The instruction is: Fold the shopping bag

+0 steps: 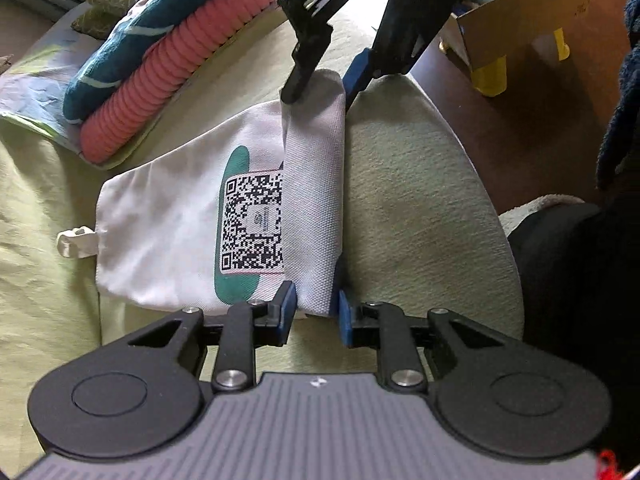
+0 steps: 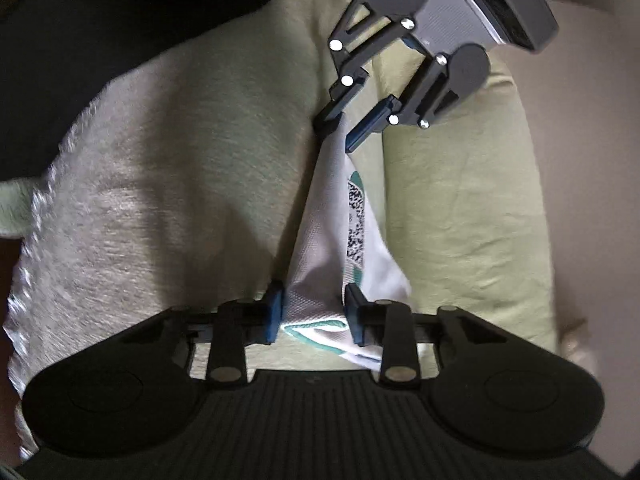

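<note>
We hold the white bag on the green bed cover, its right edge folded over; our left gripper and right gripper each straddle that fold, jaws narrow, touching cloth.

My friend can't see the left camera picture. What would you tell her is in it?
A white bag with a QR code lies on a green cover, one edge folded over. The left gripper straddles the fold's near end, the right gripper its far end. A pink cushion sits behind.
</note>
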Motion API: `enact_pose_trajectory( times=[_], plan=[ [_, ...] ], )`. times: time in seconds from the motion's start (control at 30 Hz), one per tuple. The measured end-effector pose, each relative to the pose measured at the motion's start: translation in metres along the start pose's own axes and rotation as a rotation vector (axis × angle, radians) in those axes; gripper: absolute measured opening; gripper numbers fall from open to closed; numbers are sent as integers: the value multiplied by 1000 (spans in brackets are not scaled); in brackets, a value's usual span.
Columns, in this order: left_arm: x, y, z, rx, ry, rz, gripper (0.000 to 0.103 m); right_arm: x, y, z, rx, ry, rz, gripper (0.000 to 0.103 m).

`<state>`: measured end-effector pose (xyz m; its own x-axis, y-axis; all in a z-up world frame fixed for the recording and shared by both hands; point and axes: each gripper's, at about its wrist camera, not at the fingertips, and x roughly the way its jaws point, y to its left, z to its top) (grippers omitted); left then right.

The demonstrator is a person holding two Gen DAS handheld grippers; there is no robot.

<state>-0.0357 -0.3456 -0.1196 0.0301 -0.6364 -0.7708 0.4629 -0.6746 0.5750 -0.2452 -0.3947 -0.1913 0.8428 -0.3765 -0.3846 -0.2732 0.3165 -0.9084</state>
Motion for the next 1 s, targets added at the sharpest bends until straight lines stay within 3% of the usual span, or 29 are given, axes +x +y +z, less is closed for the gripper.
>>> enact_pose_trajectory(
  times=[0.07,0.13,0.3,0.4,0.57,0.83,1.0],
  plan=[
    [0,3,-1,-3,-11,-14,26,2,-22,-2,155,1,81,24],
    [-1,11,-2,-48,-18,-41,27,8,-57,-8,411,32,200,23],
    [0,51,-7,-266,-23,-187,28,35,-128,-58,1051,68,487,24],
    [7,81,-15,-401,-15,-276,28,46,-141,-99,1368,73,623,24],
    [22,104,-28,-465,19,-343,24,71,-145,-146,1761,132,811,23],
    [18,95,-32,-486,-14,-293,23,105,-160,-166,1886,306,1012,19],
    [-1,87,-31,-483,-20,-190,23,129,-162,-169,1925,420,1062,17]
  ],
)
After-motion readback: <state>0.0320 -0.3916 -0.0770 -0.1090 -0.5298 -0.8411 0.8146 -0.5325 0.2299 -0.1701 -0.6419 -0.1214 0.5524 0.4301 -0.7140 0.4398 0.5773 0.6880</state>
